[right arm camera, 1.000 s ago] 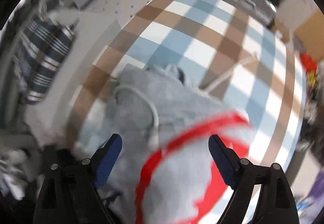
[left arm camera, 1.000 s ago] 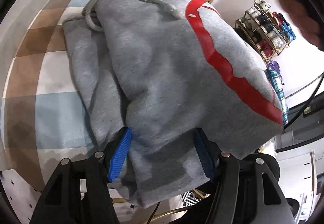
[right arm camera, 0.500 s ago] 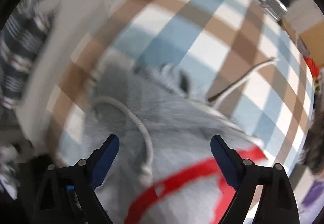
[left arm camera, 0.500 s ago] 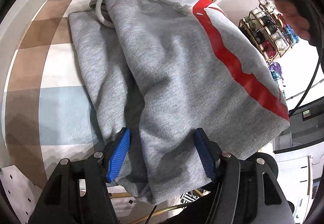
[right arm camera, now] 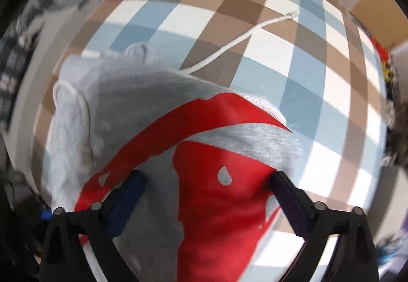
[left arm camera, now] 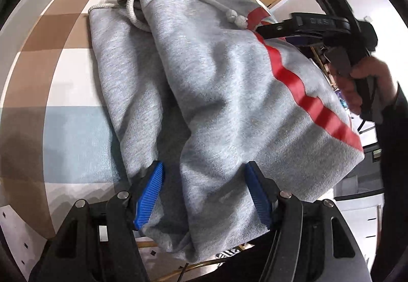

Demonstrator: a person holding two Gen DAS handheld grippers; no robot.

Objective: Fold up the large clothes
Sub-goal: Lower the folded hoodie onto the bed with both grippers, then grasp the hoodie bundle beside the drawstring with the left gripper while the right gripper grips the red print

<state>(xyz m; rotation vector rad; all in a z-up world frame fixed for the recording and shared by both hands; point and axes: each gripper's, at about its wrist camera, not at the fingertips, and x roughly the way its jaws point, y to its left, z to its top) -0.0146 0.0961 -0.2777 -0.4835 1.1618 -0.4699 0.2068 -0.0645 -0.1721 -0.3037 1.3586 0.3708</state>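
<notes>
hoodie (left arm camera: 216, 93) | grey, red print | folded bundle | white drawstring (left arm camera: 142, 1)

Left claw (left arm camera: 204, 195) angles down, blue pads clamping a thick fold; right claw (right arm camera: 207, 192) points steeply down, jaws opening wide, hand (left arm camera: 362, 83) gripping its handle.

The checked tablecloth (right arm camera: 318, 93) beyond and to the right of the folded grey hoodie (left arm camera: 204, 93) is left bare, crossed only by a white drawstring (right arm camera: 237, 42). The hoodie's right edge is crowded by the right gripper (left arm camera: 301, 27).
</notes>
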